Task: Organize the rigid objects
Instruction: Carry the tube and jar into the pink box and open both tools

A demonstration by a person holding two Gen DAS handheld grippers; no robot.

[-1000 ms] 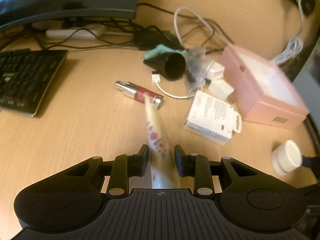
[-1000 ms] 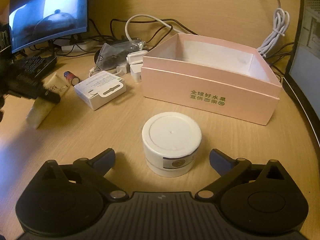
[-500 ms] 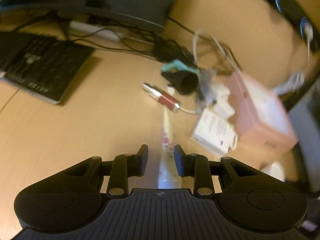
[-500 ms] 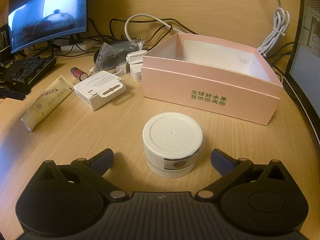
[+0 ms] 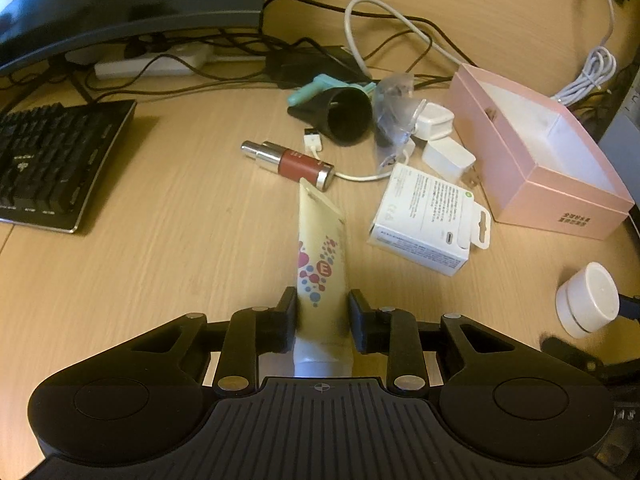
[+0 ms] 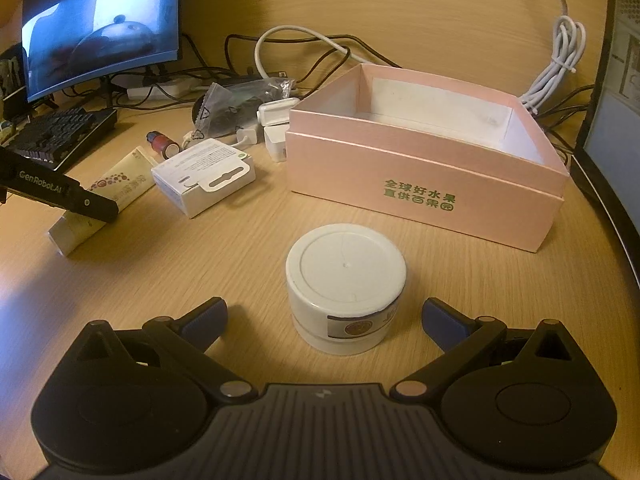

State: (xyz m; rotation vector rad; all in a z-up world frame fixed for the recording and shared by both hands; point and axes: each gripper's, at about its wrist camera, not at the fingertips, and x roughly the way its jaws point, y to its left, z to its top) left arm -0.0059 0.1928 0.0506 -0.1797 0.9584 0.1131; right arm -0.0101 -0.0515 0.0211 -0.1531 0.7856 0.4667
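Flanking cream tube: left tongs.

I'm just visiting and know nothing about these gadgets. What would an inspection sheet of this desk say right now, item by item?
Surface: light wooden desk, grain visible.
Job's things: cream squeeze tube with coloured dots; round white lidded jar; open pink cardboard box, nothing seen inside; white carton with hang tab; red-and-silver cylinder.
Clutter: black cup on its side, clear plastic bag, white plug adapters.
Grippers: left gripper fingers either side of the tube; right gripper fingers wide apart around the jar, not touching.
Cables: white cable bundle, black leads behind.
Surroundings: black keyboard, lit monitor.
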